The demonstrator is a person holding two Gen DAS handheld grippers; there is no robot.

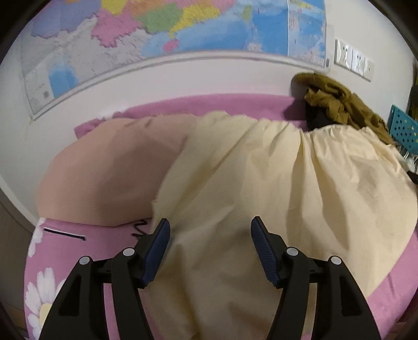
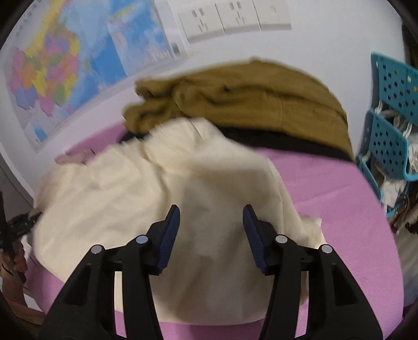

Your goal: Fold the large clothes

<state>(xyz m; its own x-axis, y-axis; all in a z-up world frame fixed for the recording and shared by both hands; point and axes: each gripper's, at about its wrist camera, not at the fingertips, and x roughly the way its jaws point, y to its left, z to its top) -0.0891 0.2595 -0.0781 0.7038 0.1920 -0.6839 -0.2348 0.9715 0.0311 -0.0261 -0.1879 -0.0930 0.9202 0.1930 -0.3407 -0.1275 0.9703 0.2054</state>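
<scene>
A large cream garment (image 1: 248,183) lies spread and wrinkled on the pink bed sheet (image 1: 78,240). My left gripper (image 1: 210,227) hovers open over its near left part; the cloth lies below the blue pads (image 1: 156,245) and nothing is pinched. In the right wrist view the same cream garment (image 2: 156,188) is bunched, and my right gripper (image 2: 211,209) stands open just above its near right part with nothing between the pads. A peach cloth or cushion (image 1: 104,170) lies partly under the garment's left side.
An olive-brown garment (image 2: 248,104) is heaped on a black one (image 2: 287,143) against the wall at the back. A teal perforated basket (image 2: 389,141) stands to the right of the bed. A map (image 1: 156,26) and wall sockets (image 2: 235,18) are on the wall.
</scene>
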